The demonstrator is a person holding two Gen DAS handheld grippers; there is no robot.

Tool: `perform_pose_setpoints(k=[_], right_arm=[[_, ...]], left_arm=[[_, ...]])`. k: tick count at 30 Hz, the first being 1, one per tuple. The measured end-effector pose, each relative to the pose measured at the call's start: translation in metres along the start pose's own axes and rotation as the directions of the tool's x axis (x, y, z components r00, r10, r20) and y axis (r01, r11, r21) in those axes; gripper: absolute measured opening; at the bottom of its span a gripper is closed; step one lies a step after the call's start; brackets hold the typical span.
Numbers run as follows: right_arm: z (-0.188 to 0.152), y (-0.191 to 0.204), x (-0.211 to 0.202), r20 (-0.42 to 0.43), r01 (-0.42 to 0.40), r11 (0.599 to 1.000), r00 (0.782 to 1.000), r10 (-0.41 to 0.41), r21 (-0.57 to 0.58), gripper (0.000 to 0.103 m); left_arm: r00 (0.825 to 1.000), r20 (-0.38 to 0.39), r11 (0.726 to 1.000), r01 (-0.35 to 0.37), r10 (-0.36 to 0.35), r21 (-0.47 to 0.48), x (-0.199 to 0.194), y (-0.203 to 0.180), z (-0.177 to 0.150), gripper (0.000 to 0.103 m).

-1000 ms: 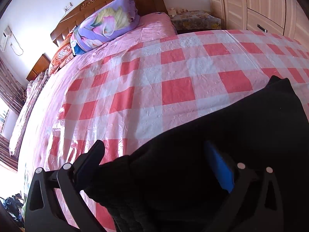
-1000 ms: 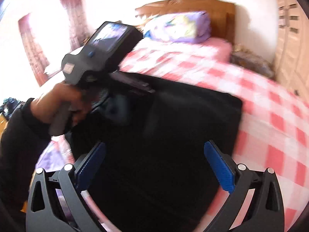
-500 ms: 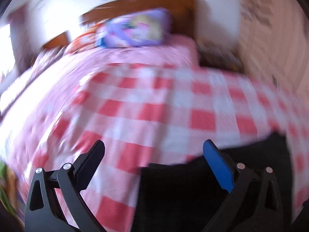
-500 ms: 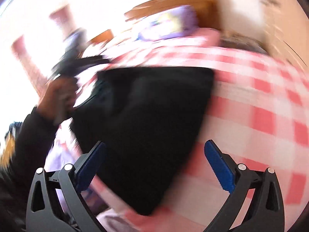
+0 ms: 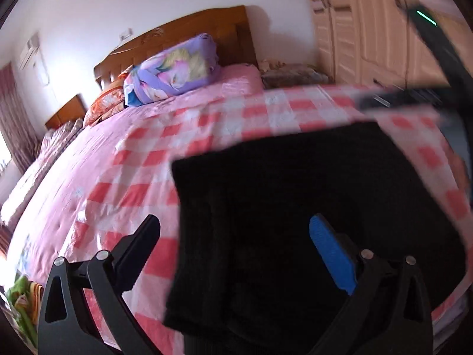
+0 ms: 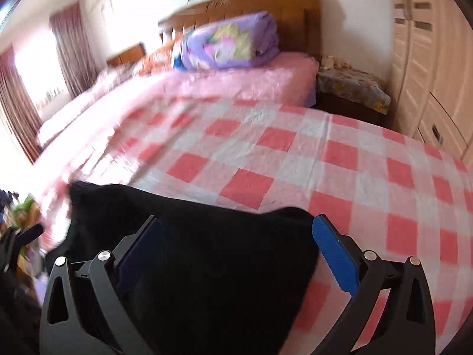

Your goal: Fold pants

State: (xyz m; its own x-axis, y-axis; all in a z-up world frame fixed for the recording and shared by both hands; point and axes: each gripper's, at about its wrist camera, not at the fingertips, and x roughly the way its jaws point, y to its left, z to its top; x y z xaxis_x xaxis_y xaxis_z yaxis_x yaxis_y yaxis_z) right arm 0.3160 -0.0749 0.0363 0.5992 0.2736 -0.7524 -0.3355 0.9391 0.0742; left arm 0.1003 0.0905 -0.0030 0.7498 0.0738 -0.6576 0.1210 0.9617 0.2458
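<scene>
The black pants [image 5: 295,207] lie folded into a flat dark rectangle on the red-and-white checked sheet [image 5: 192,153] at the near end of the bed. My left gripper [image 5: 236,236] is open and empty, hovering above the pants' left part. My right gripper [image 6: 236,236] is open and empty too, above the pants [image 6: 192,266] near their far edge. The right gripper's body shows as a blurred dark bar [image 5: 437,50] at the upper right of the left wrist view.
A purple folded quilt [image 5: 174,71] and orange pillows lie by the wooden headboard [image 5: 189,35]. A nightstand with a patterned cover [image 6: 351,85] stands beside the bed, and a cream wardrobe [image 6: 428,59] is on the right. Colourful clothes [image 5: 20,295] lie off the bed's left side.
Both grippers have pulled back from the pants and swung round. The left, earlier deep in the dark cloth, now hovers open above it. The pants lie flat in a neater rectangle.
</scene>
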Motion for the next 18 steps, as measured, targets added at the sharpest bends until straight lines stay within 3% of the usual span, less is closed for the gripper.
perform_pose_setpoints(k=[1,2,3,4,5,7,8,9,11,12,13,14,15,16,17,18], right_arm=[[0.002,0.001,0.023,-0.053,0.057,0.998,0.997,-0.059,-0.033,0.099],[0.0,-0.007,0.05,-0.126,0.141,0.989,0.981,-0.146,-0.049,0.099],[-0.002,-0.013,0.062,-0.139,0.134,0.99,0.981,-0.138,-0.038,0.099],[-0.001,-0.027,0.065,-0.117,0.067,0.997,0.991,-0.064,0.024,0.098],[-0.001,-0.036,0.062,-0.109,0.061,0.996,0.993,-0.053,0.068,0.098],[0.004,-0.051,0.042,-0.054,0.135,0.979,0.99,-0.128,0.154,0.099],[0.004,-0.054,0.03,-0.02,0.116,0.976,0.993,-0.115,0.184,0.099],[0.002,-0.054,0.02,0.007,0.048,0.978,0.999,-0.05,0.201,0.099],[-0.007,-0.033,0.023,-0.051,-0.04,0.995,0.998,0.045,0.09,0.099],[-0.013,-0.02,0.032,-0.104,-0.024,1.0,0.994,0.023,-0.009,0.099],[-0.016,-0.01,0.036,-0.095,0.035,0.993,0.994,-0.045,-0.111,0.099],[-0.017,-0.009,0.039,-0.075,0.046,0.986,0.995,-0.059,-0.161,0.098],[-0.01,-0.022,0.047,-0.093,0.039,0.992,0.994,-0.05,-0.118,0.098],[-0.001,-0.045,0.053,-0.121,0.045,0.999,0.992,-0.044,0.01,0.098],[0.005,-0.065,0.049,-0.115,0.021,0.993,0.993,-0.007,0.12,0.098],[0.007,-0.071,0.041,-0.094,0.047,0.985,0.995,-0.032,0.164,0.098]], left_arm=[[0.999,-0.042,1.0,-0.017,0.017,0.013,0.01,-0.003,-0.01,0.102],[0.998,-0.056,0.999,0.015,-0.017,-0.029,0.017,0.001,-0.021,0.102],[0.995,-0.052,0.992,0.074,-0.08,-0.107,0.021,0.013,-0.026,0.102],[0.986,-0.067,0.974,0.141,-0.155,-0.177,0.028,0.025,-0.03,0.102],[0.98,-0.07,0.966,0.17,-0.186,-0.195,0.03,0.032,-0.032,0.102],[0.977,-0.065,0.964,0.188,-0.203,-0.191,0.031,0.033,-0.033,0.102],[0.978,-0.06,0.965,0.185,-0.199,-0.185,0.031,0.031,-0.033,0.102],[0.979,-0.055,0.965,0.185,-0.198,-0.184,0.031,0.031,-0.033,0.102],[0.977,-0.048,0.962,0.194,-0.207,-0.191,0.031,0.031,-0.034,0.102],[0.977,-0.045,0.961,0.196,-0.209,-0.195,0.031,0.031,-0.034,0.102],[0.977,-0.044,0.96,0.195,-0.208,-0.198,0.031,0.031,-0.035,0.102],[0.978,-0.043,0.961,0.193,-0.205,-0.2,0.03,0.03,-0.034,0.102],[0.978,-0.045,0.961,0.192,-0.205,-0.2,0.031,0.03,-0.034,0.102],[0.977,-0.05,0.961,0.192,-0.205,-0.199,0.031,0.03,-0.034,0.102],[0.977,-0.056,0.961,0.192,-0.206,-0.197,0.03,0.03,-0.033,0.102],[0.976,-0.06,0.961,0.192,-0.208,-0.197,0.031,0.03,-0.032,0.102]])
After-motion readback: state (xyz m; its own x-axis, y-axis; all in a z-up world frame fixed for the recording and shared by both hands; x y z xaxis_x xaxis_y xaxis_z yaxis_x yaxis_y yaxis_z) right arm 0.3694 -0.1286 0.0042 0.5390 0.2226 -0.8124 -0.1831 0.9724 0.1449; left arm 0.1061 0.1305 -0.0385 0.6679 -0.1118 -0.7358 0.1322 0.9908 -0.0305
